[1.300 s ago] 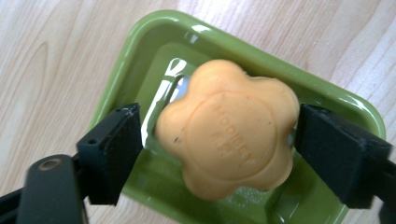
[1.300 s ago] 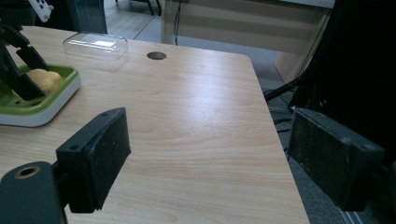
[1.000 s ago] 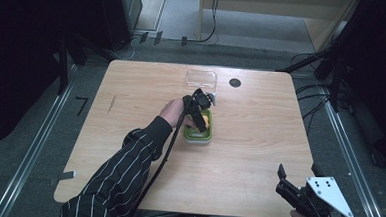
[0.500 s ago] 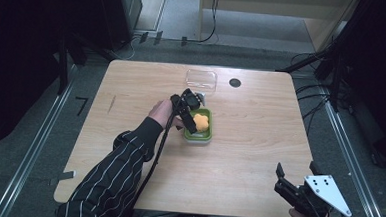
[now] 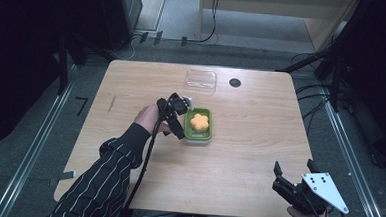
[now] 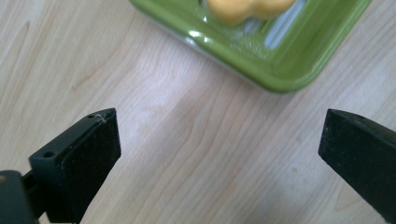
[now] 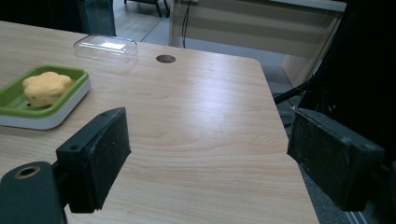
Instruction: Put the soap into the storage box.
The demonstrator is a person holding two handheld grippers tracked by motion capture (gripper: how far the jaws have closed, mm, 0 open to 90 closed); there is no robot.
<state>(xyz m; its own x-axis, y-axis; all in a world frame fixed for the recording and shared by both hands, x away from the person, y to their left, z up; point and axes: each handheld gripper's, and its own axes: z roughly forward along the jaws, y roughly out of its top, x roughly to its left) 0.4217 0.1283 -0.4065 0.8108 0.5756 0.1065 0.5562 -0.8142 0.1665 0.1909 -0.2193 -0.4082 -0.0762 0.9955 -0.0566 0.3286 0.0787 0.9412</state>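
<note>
Just beyond the spread left tongs lies the green tray.

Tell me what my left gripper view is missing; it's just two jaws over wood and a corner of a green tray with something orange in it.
Observer: From the high view, the orange thing is a flower-shaped piece, alone in the green tray. The left gripper sits at the tray's left edge.
Operator: Give me the rest of the table.
Observer: A clear plastic lid lies toward the far edge, beyond the tray and apart from it, with a small round hole in the tabletop to its right.
Operator: Report the other gripper.
Observer: The right gripper is at the near right corner, jaws wide apart, holding nothing.
</note>
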